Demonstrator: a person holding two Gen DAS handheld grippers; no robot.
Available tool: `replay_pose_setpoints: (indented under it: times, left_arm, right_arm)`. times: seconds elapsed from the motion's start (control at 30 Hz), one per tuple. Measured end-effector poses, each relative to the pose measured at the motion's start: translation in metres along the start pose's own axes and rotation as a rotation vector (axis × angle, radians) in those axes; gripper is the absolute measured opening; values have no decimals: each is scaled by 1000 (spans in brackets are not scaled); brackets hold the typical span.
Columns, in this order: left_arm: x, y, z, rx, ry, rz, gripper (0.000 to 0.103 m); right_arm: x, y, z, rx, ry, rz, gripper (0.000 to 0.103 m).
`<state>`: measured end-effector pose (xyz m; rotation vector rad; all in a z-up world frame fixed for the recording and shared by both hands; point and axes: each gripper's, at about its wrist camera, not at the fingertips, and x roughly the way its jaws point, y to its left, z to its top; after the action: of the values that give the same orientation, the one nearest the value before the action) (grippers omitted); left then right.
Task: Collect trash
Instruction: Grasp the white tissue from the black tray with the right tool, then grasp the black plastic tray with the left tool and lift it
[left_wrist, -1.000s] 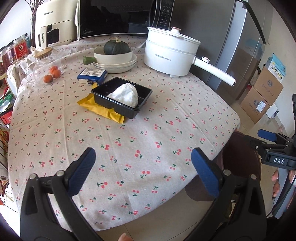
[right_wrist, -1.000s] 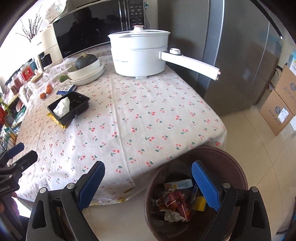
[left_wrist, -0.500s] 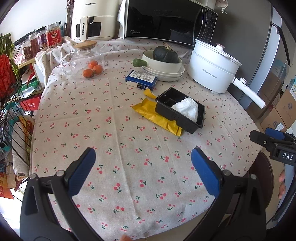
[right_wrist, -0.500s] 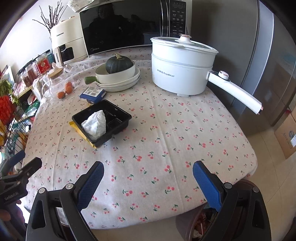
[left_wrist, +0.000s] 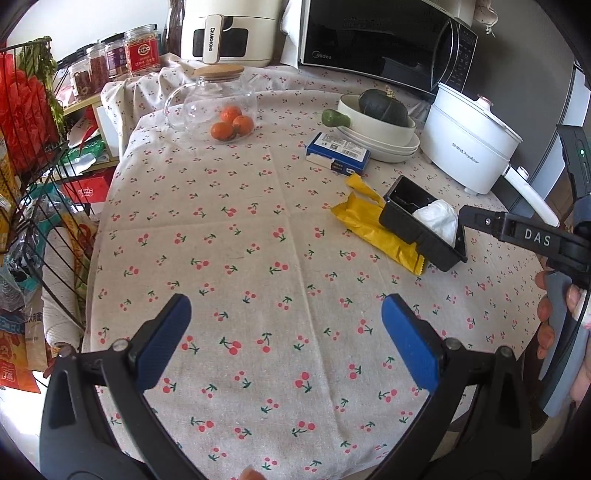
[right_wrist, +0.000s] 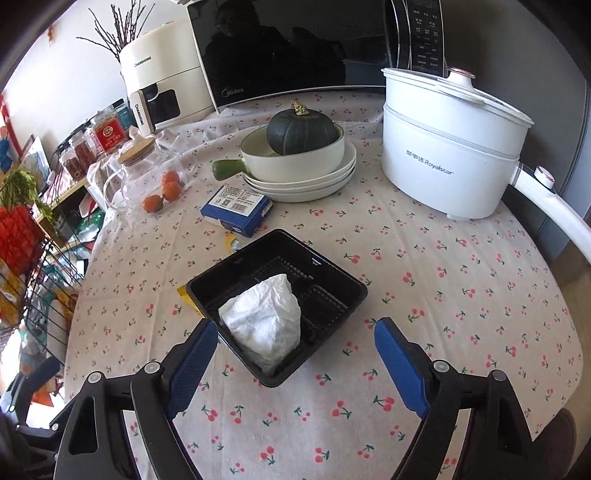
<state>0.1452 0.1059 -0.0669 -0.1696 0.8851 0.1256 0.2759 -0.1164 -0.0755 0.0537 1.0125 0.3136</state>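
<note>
my right gripper (right_wrist: 291, 363), jaws wide, just narrowing and empty, sits nearest the black tray (right_wrist: 332, 269) holding crumpled tissue (right_wrist: 264, 321) straight ahead, corner toward me, while my left gripper (left_wrist: 286, 338) gapes empty, farther off.

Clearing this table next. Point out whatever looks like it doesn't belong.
A black tray holding a crumpled white tissue sits askew on a yellow wrapper, among otherwise tidy kitchenware. Nothing looks spilled or broken.

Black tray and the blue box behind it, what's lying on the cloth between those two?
Only the end of a yellow wrapper poking out from under the black tray; otherwise bare cloth up to the blue box. Clearest in the left wrist view.
</note>
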Motion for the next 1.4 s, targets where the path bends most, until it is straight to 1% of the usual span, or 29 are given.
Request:
replay_pose_setpoints:
  times: [0.13,0.23,0.33,0.37,0.47,0.53,0.6,0.67,0.8,1.0,1.23,1.33,1.4]
  left_arm:
    - [3,11,1,-26,6,2,103]
    - [7,16,1,-39,14,9,103]
    - [9,22,1,-54,21,9,103]
    - [9,23,1,-58,22,9,103]
    - [9,25,1,-62,21,14,103]
    - [9,25,1,-64,21,15,103]
    - [8,25,1,-62,20,14,103]
    - [7,22,1,-53,18,12,103]
    - [6,13,0,-29,17,4,103]
    - [5,2,0,-2,18,-7,103]
    - [5,-13,0,23,17,-18,103]
    - [6,-27,3,48,15,-38,102]
    - [6,-41,7,75,10,-64,103]
  right_arm:
    - [23,2,3,18,19,5,79]
    - [39,5,1,20,42,9,71]
    - [50,7,-3,28,69,20,56]
    - [53,7,-4,29,79,27,48]
    - [53,10,-5,27,70,29,46]
    - [47,10,-4,24,57,38,42]
    - [39,11,-2,17,41,43,11]
    - [31,11,0,15,32,57,11]
    - [19,9,0,2,22,58,11]
    - [-1,-3,-2,24,5,85,10]
    - [-29,-19,-4,46,-25,85,10]
    - [-42,-29,-5,59,-34,90,10]
    - [-53,-38,-7,60,-41,73,10]
